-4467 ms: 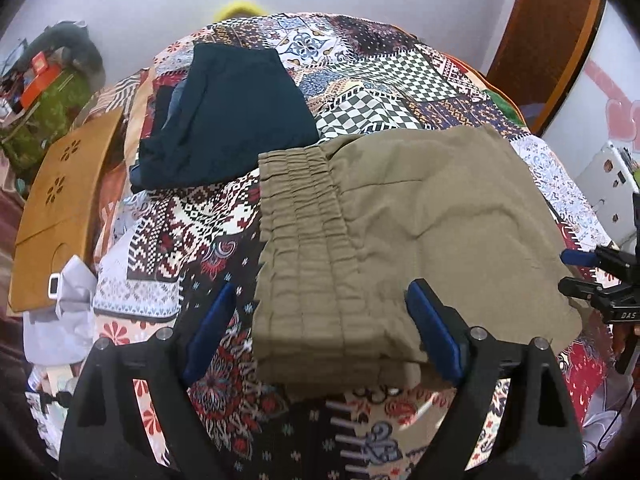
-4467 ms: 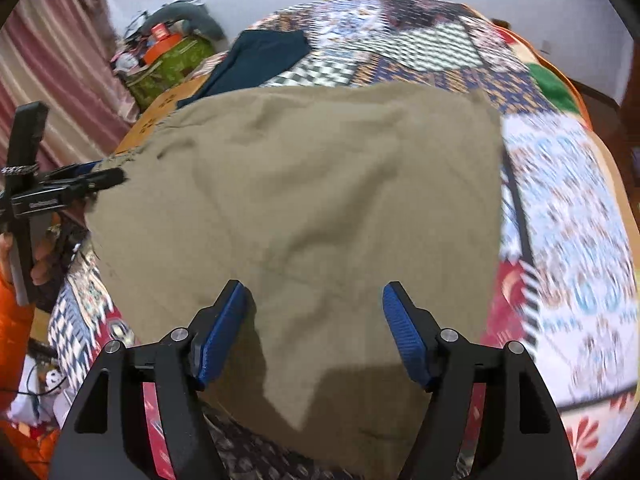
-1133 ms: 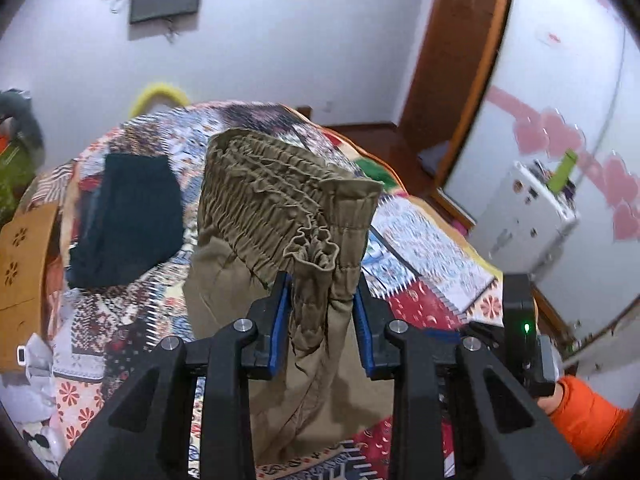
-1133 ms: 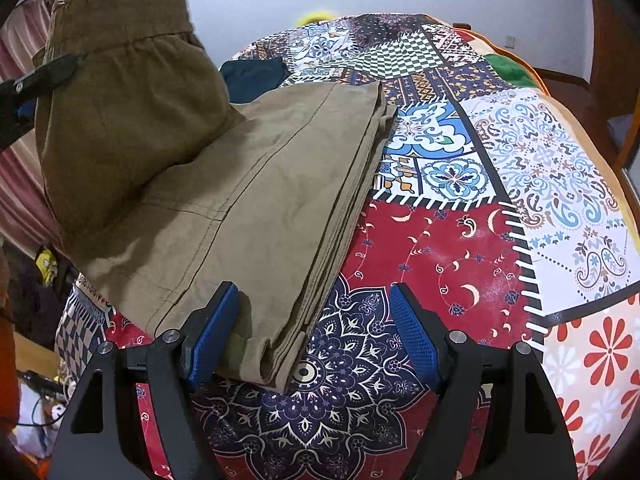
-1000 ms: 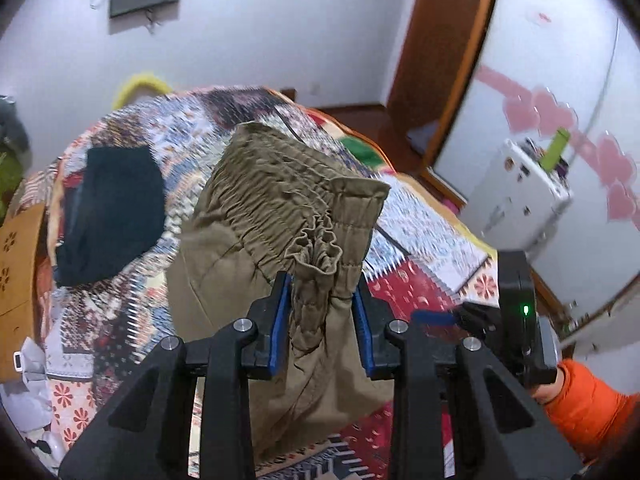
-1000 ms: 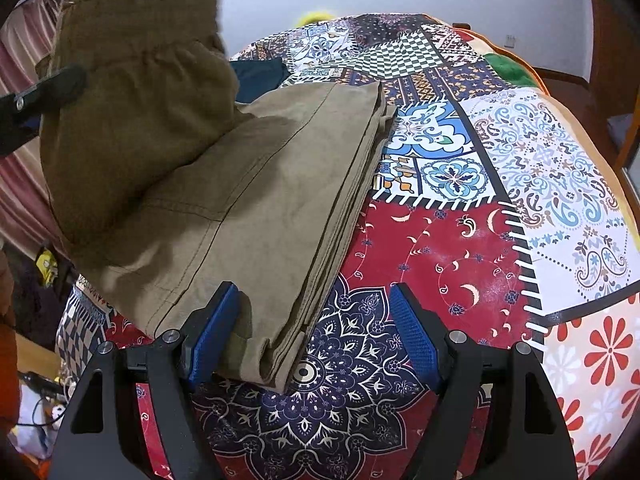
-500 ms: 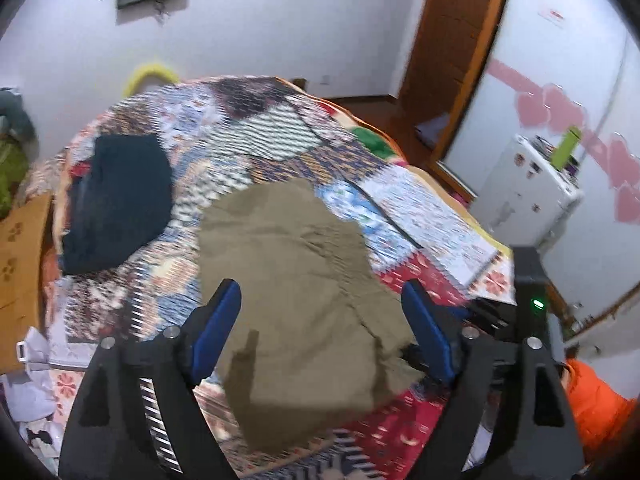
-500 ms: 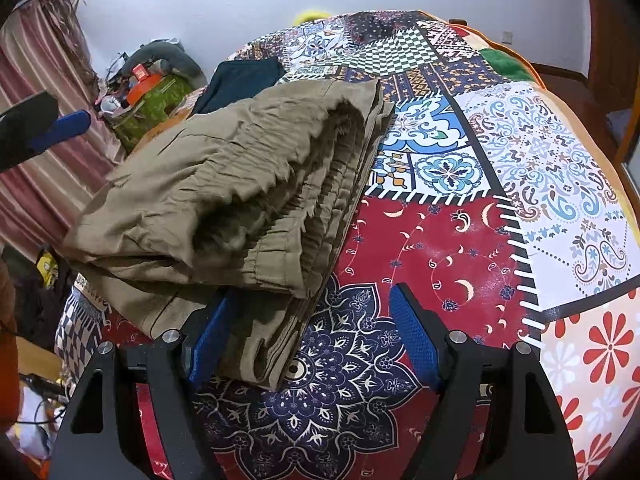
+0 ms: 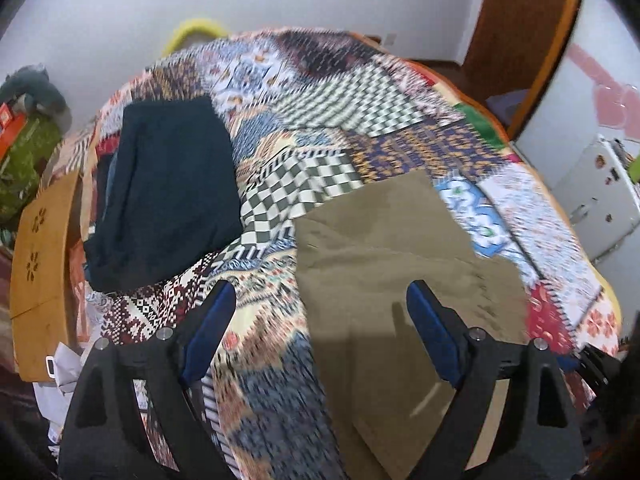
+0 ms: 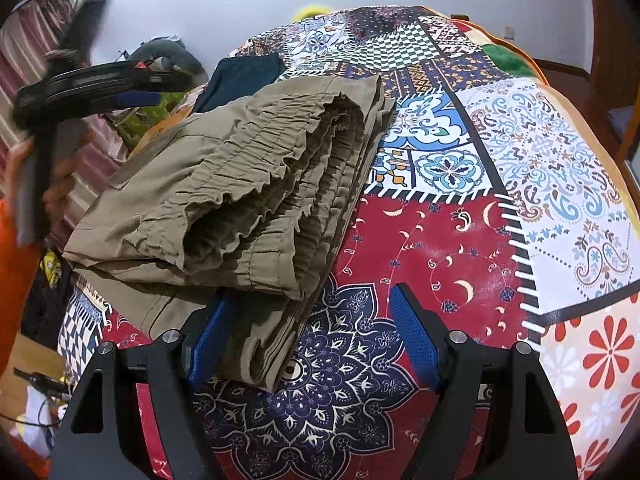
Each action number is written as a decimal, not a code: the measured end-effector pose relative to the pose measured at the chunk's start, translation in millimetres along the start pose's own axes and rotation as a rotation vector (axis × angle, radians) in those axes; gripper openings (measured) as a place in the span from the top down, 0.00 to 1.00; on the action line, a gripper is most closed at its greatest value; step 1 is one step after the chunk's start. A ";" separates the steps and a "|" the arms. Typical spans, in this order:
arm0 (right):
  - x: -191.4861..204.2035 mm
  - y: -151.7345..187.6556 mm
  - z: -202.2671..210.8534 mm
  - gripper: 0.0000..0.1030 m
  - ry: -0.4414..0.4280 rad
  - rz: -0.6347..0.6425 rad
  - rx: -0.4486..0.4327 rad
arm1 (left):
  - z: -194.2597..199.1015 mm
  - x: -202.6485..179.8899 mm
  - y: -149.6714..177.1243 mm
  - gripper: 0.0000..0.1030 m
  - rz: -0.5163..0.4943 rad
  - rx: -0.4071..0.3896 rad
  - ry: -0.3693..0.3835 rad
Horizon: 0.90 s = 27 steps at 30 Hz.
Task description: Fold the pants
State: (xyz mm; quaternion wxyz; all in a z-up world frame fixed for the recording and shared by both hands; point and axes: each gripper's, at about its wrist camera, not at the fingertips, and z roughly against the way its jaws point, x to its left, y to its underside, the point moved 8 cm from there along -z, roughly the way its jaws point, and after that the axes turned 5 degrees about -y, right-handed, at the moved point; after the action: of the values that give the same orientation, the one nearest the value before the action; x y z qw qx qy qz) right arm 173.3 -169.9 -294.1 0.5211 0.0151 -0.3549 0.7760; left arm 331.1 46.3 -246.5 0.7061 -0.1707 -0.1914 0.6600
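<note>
The olive pants (image 10: pixel 248 200) lie folded in a thick stack on the patchwork bedspread (image 10: pixel 460 248), the elastic waistband on top facing my right gripper. In the left wrist view the pants (image 9: pixel 392 264) lie flat ahead and to the right. My left gripper (image 9: pixel 320 336) is open and empty, above the pants' left edge; it also shows at the left of the right wrist view (image 10: pixel 100 84), raised and blurred. My right gripper (image 10: pixel 308 340) is open and empty, low at the near corner of the stack, its left finger (image 10: pixel 208 332) beside the fabric.
A folded dark garment (image 9: pixel 164 188) lies on the bed's far left. A wooden board (image 9: pixel 40 264) stands at the bed's left side. A white cabinet (image 9: pixel 600 204) and a wooden door (image 9: pixel 516 28) are on the right. Cluttered bags (image 10: pixel 156 68) sit beyond the bed.
My left gripper carried the waistband end over, opened and dropped it onto the pants, then pulled back and swung left. The right gripper stayed open and almost still.
</note>
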 end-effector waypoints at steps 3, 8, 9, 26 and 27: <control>-0.4 -1.1 -1.1 0.28 -0.002 -0.004 0.006 | -26.7 9.2 -6.7 0.15 0.032 0.049 -0.003; -1.4 -1.4 -2.2 0.28 -0.007 -0.011 0.008 | -69.9 7.6 -12.7 0.15 0.021 0.150 0.014; -1.5 -1.6 -2.5 0.28 -0.008 -0.013 0.008 | -79.5 9.1 -11.6 0.14 0.014 0.171 -0.015; -24.8 -3.2 19.0 0.28 0.075 -0.039 -0.017 | -59.7 73.0 54.1 0.00 -0.022 0.153 -0.199; -25.8 -3.5 21.6 0.28 0.083 -0.037 -0.022 | -52.8 76.5 61.8 0.00 -0.019 0.150 -0.207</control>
State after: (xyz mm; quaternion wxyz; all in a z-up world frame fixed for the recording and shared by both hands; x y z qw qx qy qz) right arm 180.4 -202.0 -286.2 0.5499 -0.0161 -0.3411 0.7623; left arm 307.9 127.6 -319.4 0.6994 -0.0468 -0.2151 0.6800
